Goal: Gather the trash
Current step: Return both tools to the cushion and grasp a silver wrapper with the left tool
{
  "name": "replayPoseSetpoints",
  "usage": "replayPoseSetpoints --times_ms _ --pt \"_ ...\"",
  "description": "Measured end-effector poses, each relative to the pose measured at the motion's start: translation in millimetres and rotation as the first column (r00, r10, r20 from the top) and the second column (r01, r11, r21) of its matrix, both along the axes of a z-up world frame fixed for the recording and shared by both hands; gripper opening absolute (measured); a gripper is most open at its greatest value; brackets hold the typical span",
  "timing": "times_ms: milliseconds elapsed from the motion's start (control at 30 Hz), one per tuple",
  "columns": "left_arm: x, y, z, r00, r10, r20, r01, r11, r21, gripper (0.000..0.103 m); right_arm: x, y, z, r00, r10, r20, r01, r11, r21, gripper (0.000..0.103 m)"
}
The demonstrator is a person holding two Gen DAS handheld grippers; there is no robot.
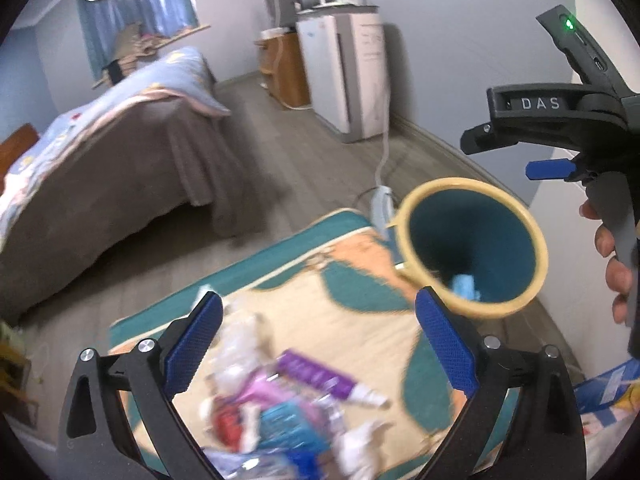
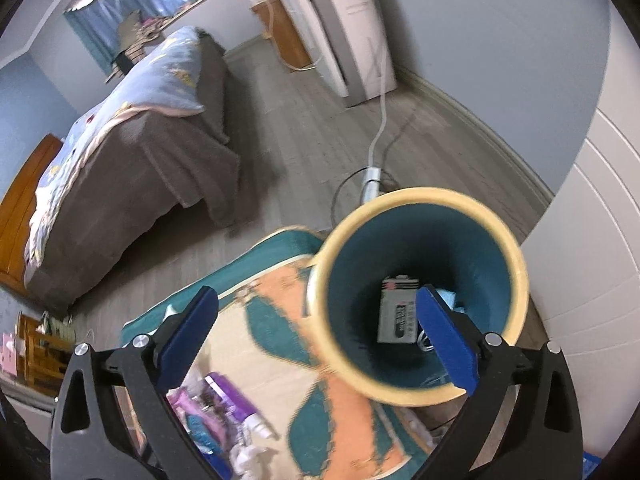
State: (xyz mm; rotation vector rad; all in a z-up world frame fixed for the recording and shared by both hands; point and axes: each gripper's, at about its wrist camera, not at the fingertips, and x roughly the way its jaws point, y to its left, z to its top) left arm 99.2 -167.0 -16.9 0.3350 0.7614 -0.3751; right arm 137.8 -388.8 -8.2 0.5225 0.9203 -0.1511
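A bed [image 1: 100,152] with a brown cover and a pale blue quilt fills the left of the room, standing on a grey wood floor [image 1: 304,160]. A white appliance [image 1: 348,72] stands against the far wall beside a small wooden cabinet [image 1: 284,68]. Nearer, a rug [image 1: 320,312] patterned in teal, cream and orange lies on the floor. At its far right corner stands a trash bin [image 2: 420,292] with a cream rim and a teal inside; in the right wrist view a white and grey box [image 2: 398,316] lies at its bottom, with a pale blue scrap just beside it.

The trash [image 1: 280,408] lies heaped on the near part of the rug: blurred clear and white wrappers, a red piece, a teal packet and a purple tube [image 1: 320,376] with a white cap. The pile is well apart from the bin.

The left gripper [image 1: 320,340] hangs over the pile with its blue-padded fingers spread wide and nothing between them. The right gripper [image 2: 320,336] is likewise wide apart and empty, its right finger overlapping the bin's mouth in the view. In the left wrist view the right gripper's black body, marked DAS, shows at the right edge, held by a hand [image 1: 612,256].
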Motion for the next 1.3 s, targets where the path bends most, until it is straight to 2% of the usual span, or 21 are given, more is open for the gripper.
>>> replayPoseSetpoints --times_ms 133,267,600,700,867,1033,1300 --pt "-15 41 15 0.998 0.065 0.018 -0.065 0.998 0.004 0.096 -8 37 12 0.998 0.063 0.020 -0.063 0.998 0.002 0.097" --pt "-31 79 24 0.992 0.125 0.033 -0.125 0.992 0.002 0.096 -17 70 21 0.993 0.113 0.033 -0.112 0.993 -0.043 0.097" --pt "-58 162 19 0.958 0.286 0.025 -0.284 0.958 -0.045 0.097 -36 128 4 0.983 0.181 -0.018 -0.181 0.967 -0.179 0.097" --pt "-56 182 7 0.942 0.335 0.002 -0.334 0.941 -0.046 0.097 -42 146 -9 0.976 0.215 -0.032 -0.217 0.957 -0.193 0.097" --pt "-47 202 -25 0.916 0.393 -0.085 -0.395 0.918 -0.016 0.097 -40 163 -38 0.966 0.235 -0.110 -0.253 0.949 -0.187 0.097" --pt "-41 202 -47 0.916 0.389 -0.103 -0.386 0.921 0.046 0.097 -31 174 -54 0.961 0.238 -0.139 -0.256 0.958 -0.131 0.097" --pt "-30 194 -86 0.904 0.378 -0.200 -0.373 0.926 0.064 0.097 -12 193 -80 0.940 0.265 -0.216 -0.302 0.939 -0.165 0.097"
